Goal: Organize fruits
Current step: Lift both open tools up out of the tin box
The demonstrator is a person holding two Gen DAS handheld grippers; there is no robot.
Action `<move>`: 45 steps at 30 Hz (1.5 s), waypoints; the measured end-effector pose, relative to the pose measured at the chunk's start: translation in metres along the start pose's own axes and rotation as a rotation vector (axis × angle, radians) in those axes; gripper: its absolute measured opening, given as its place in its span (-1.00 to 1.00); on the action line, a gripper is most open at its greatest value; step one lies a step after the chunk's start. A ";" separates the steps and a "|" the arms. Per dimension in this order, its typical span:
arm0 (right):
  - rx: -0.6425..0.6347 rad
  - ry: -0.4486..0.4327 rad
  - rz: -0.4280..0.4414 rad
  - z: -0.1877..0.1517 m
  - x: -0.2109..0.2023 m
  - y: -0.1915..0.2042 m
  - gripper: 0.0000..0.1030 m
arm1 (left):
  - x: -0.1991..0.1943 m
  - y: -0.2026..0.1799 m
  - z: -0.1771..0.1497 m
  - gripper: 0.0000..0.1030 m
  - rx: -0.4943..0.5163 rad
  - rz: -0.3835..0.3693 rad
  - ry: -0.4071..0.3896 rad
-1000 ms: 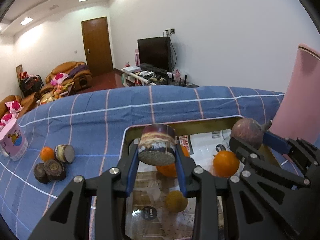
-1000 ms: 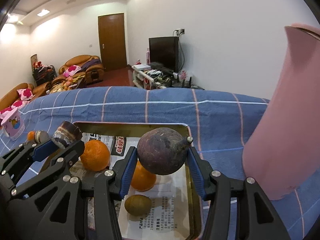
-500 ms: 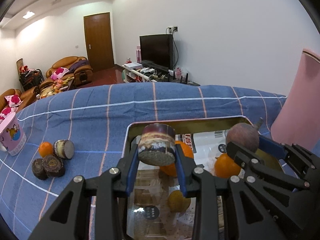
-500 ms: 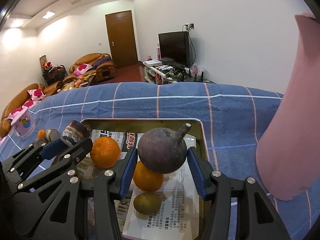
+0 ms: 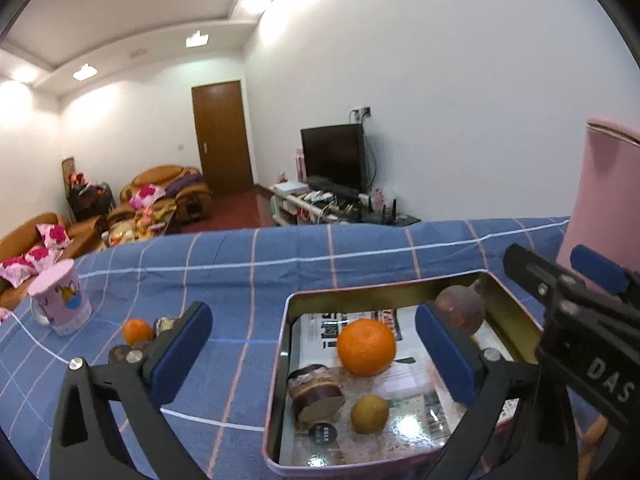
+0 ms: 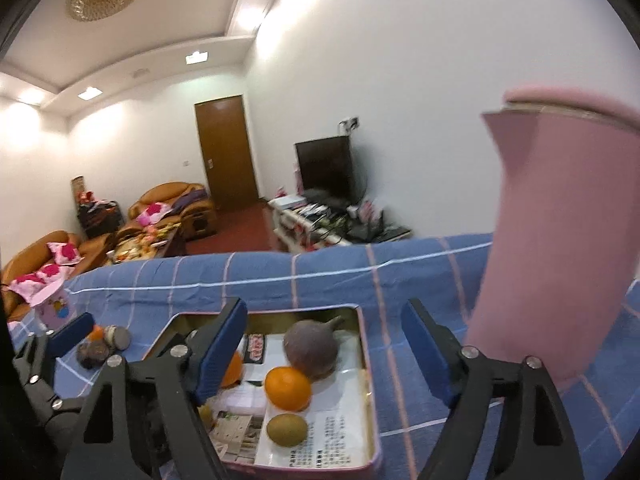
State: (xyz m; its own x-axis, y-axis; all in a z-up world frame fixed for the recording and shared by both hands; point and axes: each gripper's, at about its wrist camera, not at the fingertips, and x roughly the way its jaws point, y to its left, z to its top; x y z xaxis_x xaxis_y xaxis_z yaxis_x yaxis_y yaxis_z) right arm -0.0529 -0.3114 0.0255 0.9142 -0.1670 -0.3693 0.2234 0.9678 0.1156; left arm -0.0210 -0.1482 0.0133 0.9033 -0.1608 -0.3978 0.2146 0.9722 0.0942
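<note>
A metal tray (image 5: 280, 344) lined with paper sits on the blue checked cloth. In it lie an orange (image 5: 366, 347), a brown cut fruit piece (image 5: 317, 392), a yellow-green round fruit (image 5: 369, 414) and a purple mangosteen (image 5: 460, 310). My left gripper (image 5: 320, 358) is open and empty above the tray's left side. My right gripper (image 6: 326, 354) is open and empty above the tray (image 6: 370, 364); the mangosteen (image 6: 311, 349), an orange (image 6: 288, 388) and a kiwi-like fruit (image 6: 287, 430) lie below it.
A small orange (image 5: 137, 331) and several dark cut fruit pieces (image 5: 120, 354) lie on the cloth left of the tray. A pink cup (image 5: 60, 303) stands at far left. A tall pink container (image 6: 560, 240) stands right of the tray.
Both grippers opened and lifted back. The cut fruit piece dropped from the left gripper into the tray, and the mangosteen dropped from the right gripper into the tray's far corner.
</note>
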 end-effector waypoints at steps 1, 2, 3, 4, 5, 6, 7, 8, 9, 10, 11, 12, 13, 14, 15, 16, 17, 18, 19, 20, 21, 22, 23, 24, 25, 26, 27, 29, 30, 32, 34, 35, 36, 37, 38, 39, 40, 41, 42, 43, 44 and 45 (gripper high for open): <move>-0.003 -0.003 -0.020 0.000 -0.001 0.001 0.61 | 0.000 -0.001 0.000 1.00 0.008 0.003 -0.001; -0.007 -0.004 -0.034 0.000 -0.002 0.002 0.61 | -0.001 -0.002 0.000 1.00 0.014 0.003 -0.001; -0.008 -0.004 -0.043 0.000 -0.002 0.003 0.61 | -0.002 -0.003 0.000 1.00 0.018 0.001 -0.004; -0.007 -0.006 -0.049 0.000 -0.003 0.003 0.61 | -0.004 -0.003 0.000 1.00 0.021 -0.002 -0.009; -0.005 -0.017 -0.048 0.000 -0.004 0.003 0.61 | -0.005 -0.003 0.000 1.00 0.022 -0.004 -0.013; -0.006 -0.032 -0.048 0.000 -0.007 0.003 0.61 | -0.006 -0.004 -0.001 1.00 0.025 -0.009 -0.017; -0.010 -0.051 -0.049 -0.001 -0.011 0.004 0.61 | -0.007 -0.004 -0.001 1.00 0.029 -0.010 -0.018; -0.022 -0.089 -0.057 -0.001 -0.016 0.005 0.61 | -0.007 -0.005 -0.001 1.00 0.034 -0.009 -0.019; -0.031 -0.113 -0.068 -0.002 -0.019 0.006 0.61 | -0.008 -0.005 -0.002 1.00 0.037 -0.008 -0.020; -0.046 -0.146 -0.088 -0.004 -0.021 0.007 0.67 | -0.008 -0.005 -0.002 1.00 0.038 -0.008 -0.022; -0.066 -0.175 -0.113 -0.008 -0.023 0.009 0.80 | -0.009 -0.005 -0.002 1.00 0.038 -0.007 -0.025; -0.069 -0.168 -0.124 -0.007 -0.023 0.010 0.82 | -0.011 -0.004 -0.002 1.00 0.035 -0.001 -0.030; -0.067 -0.167 -0.125 -0.006 -0.023 0.010 0.82 | -0.012 -0.003 -0.002 1.00 0.030 0.005 -0.036; -0.061 -0.166 -0.114 -0.006 -0.023 0.009 0.82 | -0.013 -0.002 -0.003 1.00 0.026 0.009 -0.041; -0.053 -0.163 -0.106 -0.005 -0.024 0.009 0.82 | -0.014 -0.001 -0.003 1.00 0.024 0.007 -0.045; -0.046 -0.157 -0.101 -0.005 -0.024 0.008 0.82 | -0.015 -0.001 -0.003 1.00 0.024 0.004 -0.047; -0.041 -0.153 -0.101 -0.006 -0.024 0.007 0.82 | -0.016 -0.001 -0.004 1.00 0.025 0.004 -0.048; -0.037 -0.149 -0.103 -0.006 -0.025 0.007 0.82 | -0.016 -0.001 -0.004 1.00 0.027 0.005 -0.050; -0.035 -0.149 -0.105 -0.006 -0.025 0.007 0.82 | -0.017 -0.001 -0.004 1.00 0.027 0.005 -0.054; -0.034 -0.150 -0.108 -0.007 -0.027 0.006 0.82 | -0.017 -0.001 -0.004 1.00 0.027 0.006 -0.057; -0.031 -0.152 -0.115 -0.008 -0.029 0.007 0.82 | -0.019 -0.002 -0.005 1.00 0.027 0.006 -0.061; -0.028 -0.154 -0.121 -0.008 -0.030 0.007 0.82 | -0.020 -0.002 -0.005 1.00 0.027 0.006 -0.062; -0.026 -0.154 -0.125 -0.010 -0.031 0.007 0.82 | -0.020 -0.002 -0.005 1.00 0.027 0.004 -0.063; -0.024 -0.151 -0.128 -0.010 -0.032 0.007 0.82 | -0.021 -0.001 -0.005 1.00 0.025 0.002 -0.064; -0.020 -0.143 -0.131 -0.011 -0.033 0.008 0.82 | -0.021 0.000 -0.005 1.00 0.023 0.000 -0.064; -0.016 -0.138 -0.133 -0.012 -0.033 0.008 0.82 | -0.022 0.002 -0.006 1.00 0.022 -0.001 -0.065; -0.011 -0.134 -0.135 -0.013 -0.034 0.007 0.82 | -0.024 0.003 -0.007 1.00 0.019 -0.003 -0.066; 0.004 -0.133 -0.140 -0.013 -0.037 0.006 0.82 | -0.026 0.005 -0.008 1.00 0.014 -0.005 -0.066; 0.010 -0.133 -0.140 -0.014 -0.038 0.005 0.82 | -0.027 0.007 -0.008 1.00 0.012 -0.004 -0.066; 0.024 -0.130 -0.139 -0.016 -0.042 0.006 0.82 | -0.028 0.009 -0.009 1.00 0.007 -0.005 -0.066; 0.032 -0.126 -0.141 -0.018 -0.044 0.007 0.82 | -0.031 0.011 -0.010 1.00 0.003 -0.010 -0.063; 0.036 -0.124 -0.145 -0.019 -0.046 0.008 0.82 | -0.032 0.012 -0.011 1.00 0.001 -0.012 -0.063; 0.038 -0.123 -0.146 -0.020 -0.047 0.009 0.82 | -0.033 0.013 -0.012 1.00 -0.001 -0.014 -0.064; 0.040 -0.123 -0.146 -0.020 -0.049 0.010 0.82 | -0.035 0.014 -0.013 1.00 -0.003 -0.016 -0.066; 0.043 -0.123 -0.146 -0.021 -0.050 0.010 0.82 | -0.036 0.014 -0.013 1.00 -0.004 -0.017 -0.067; 0.045 -0.123 -0.149 -0.021 -0.051 0.011 0.82 | -0.039 0.015 -0.014 1.00 -0.005 -0.018 -0.068; 0.045 -0.123 -0.152 -0.022 -0.053 0.012 0.82 | -0.040 0.016 -0.014 1.00 -0.005 -0.020 -0.068; 0.045 -0.124 -0.155 -0.023 -0.054 0.014 0.82 | -0.041 0.018 -0.015 1.00 -0.006 -0.021 -0.068; 0.045 -0.124 -0.158 -0.023 -0.055 0.015 0.82 | -0.041 0.018 -0.015 1.00 -0.007 -0.020 -0.069; 0.045 -0.125 -0.159 -0.023 -0.056 0.016 0.82 | -0.043 0.020 -0.016 1.00 -0.009 -0.019 -0.070; 0.045 -0.126 -0.161 -0.024 -0.057 0.018 0.82 | -0.044 0.020 -0.016 1.00 -0.010 -0.019 -0.072; 0.043 -0.125 -0.163 -0.025 -0.058 0.020 0.82 | -0.045 0.022 -0.017 1.00 -0.012 -0.020 -0.073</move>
State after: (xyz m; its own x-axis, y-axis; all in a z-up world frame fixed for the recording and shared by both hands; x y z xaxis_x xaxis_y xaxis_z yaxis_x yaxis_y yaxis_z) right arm -0.1094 -0.2774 0.0263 0.8991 -0.3456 -0.2689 0.3838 0.9176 0.1039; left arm -0.0629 -0.1170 0.0180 0.9237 -0.1920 -0.3314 0.2289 0.9705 0.0756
